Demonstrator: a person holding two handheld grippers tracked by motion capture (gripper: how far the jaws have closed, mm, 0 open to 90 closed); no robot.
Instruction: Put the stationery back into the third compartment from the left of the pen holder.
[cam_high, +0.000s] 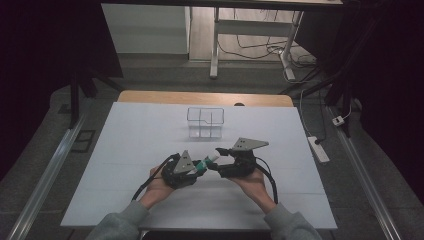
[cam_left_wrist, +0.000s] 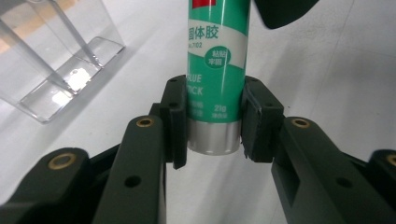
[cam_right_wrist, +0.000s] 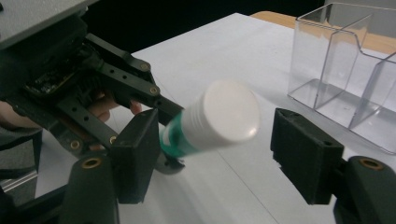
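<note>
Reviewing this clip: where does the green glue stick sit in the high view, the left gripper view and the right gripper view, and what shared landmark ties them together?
High view: the glue stick lies just below centre, between the two grippers.
Left gripper view: top centre, its silver base clamped between the black jaws.
Right gripper view: centre, white cap toward the camera, between the open jaws.
Shared landmark: the clear plastic organizer, in all three views.

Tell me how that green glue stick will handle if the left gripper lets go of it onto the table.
The glue stick is a smooth round tube, so it would probably roll on the flat white table. It looks rigid and likely light. The left gripper holds its glossy base, which might slip.
</note>
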